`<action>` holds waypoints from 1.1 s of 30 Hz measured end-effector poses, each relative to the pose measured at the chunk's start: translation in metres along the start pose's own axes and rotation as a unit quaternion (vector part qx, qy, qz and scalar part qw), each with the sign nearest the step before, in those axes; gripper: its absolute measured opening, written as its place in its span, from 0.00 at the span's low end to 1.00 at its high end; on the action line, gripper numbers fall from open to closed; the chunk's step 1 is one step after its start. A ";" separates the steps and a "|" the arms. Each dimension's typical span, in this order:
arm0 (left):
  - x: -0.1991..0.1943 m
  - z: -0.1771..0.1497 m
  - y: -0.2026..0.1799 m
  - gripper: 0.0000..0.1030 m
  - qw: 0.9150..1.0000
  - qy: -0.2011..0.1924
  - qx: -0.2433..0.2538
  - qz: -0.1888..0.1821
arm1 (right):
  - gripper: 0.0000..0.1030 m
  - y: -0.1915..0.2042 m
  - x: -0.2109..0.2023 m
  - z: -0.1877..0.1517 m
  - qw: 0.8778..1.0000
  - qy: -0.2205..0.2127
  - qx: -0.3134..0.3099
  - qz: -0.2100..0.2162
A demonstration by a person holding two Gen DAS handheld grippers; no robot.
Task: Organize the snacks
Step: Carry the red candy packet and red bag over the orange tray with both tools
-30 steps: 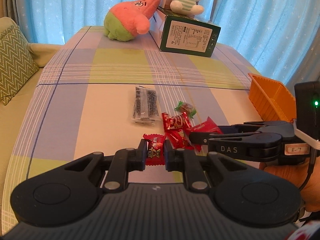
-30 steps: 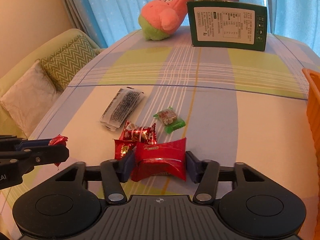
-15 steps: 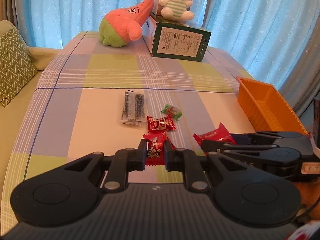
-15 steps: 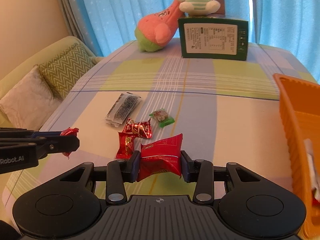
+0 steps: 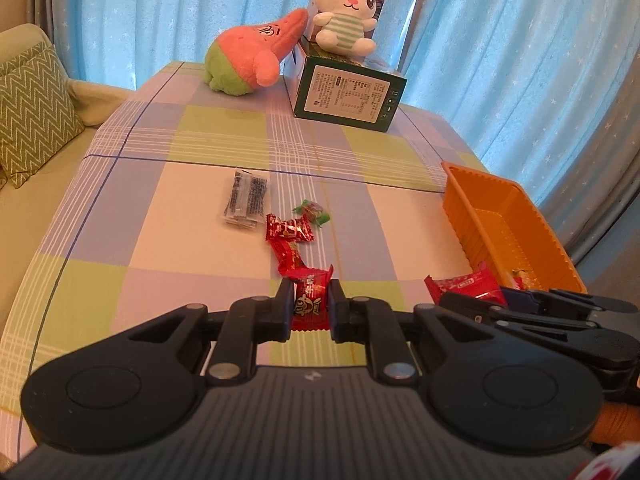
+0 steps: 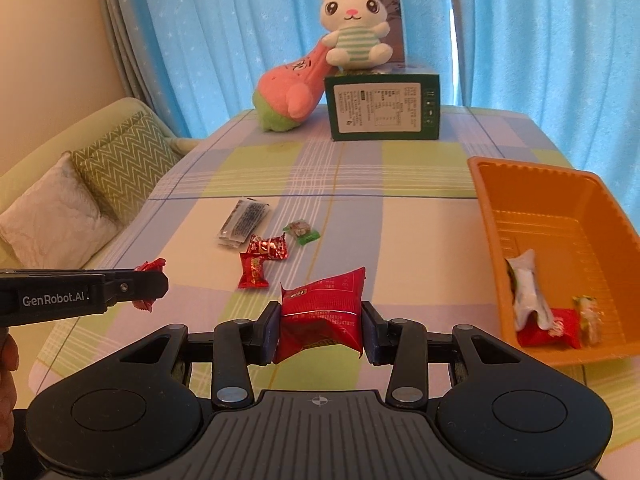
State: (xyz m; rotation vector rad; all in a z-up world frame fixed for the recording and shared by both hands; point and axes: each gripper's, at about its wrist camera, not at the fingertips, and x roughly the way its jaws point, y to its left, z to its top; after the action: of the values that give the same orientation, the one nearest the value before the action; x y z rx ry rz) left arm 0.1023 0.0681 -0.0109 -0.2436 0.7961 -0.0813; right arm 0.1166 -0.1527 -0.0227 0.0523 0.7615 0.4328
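My left gripper (image 5: 310, 307) is shut on a small red candy (image 5: 309, 300), held above the checked tablecloth. My right gripper (image 6: 320, 326) is shut on a larger red snack packet (image 6: 322, 314), lifted off the table to the left of the orange tray (image 6: 486, 200). In the tray lie a white wrapper (image 6: 528, 292), a red packet (image 6: 550, 330) and a small candy (image 6: 590, 314). On the cloth remain two red candies (image 6: 269, 249) (image 6: 253, 273), a green candy (image 6: 302, 232) and a dark clear packet (image 6: 243, 222). In the left wrist view the right gripper (image 5: 472, 300) with its red packet (image 5: 464, 286) hangs beside the tray (image 5: 464, 216).
A green box (image 6: 382, 108) stands at the table's far end, with a white plush bunny (image 6: 354, 32) on it and a pink-and-green plush (image 6: 294, 94) leaning beside it. A sofa with patterned cushions (image 6: 120, 168) runs along the left edge. Blue curtains hang behind.
Both grippers have risen and pulled back from the candy pile with their snacks still held. The right one has shifted toward the orange tray, which now shows more fully.
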 end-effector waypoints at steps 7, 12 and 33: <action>-0.016 -0.013 -0.016 0.14 1.000 0.003 -0.009 0.000 | 0.40 -0.007 -0.029 -0.011 1.000 -0.008 0.007 -0.007; -0.023 -0.020 -0.027 0.14 1.000 0.006 -0.006 -0.002 | 0.40 -0.014 -0.043 -0.015 1.000 -0.014 0.015 -0.012; -0.018 -0.019 -0.074 0.14 0.999 0.013 0.038 -0.016 | 0.40 -0.060 -0.075 -0.026 0.997 -0.028 0.056 -0.037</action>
State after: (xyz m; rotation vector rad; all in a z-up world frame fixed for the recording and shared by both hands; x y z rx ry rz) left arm 0.0770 -0.0044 0.0071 -0.1837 0.8137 -0.1456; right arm 0.0725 -0.2400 -0.0046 0.1397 0.7292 0.3172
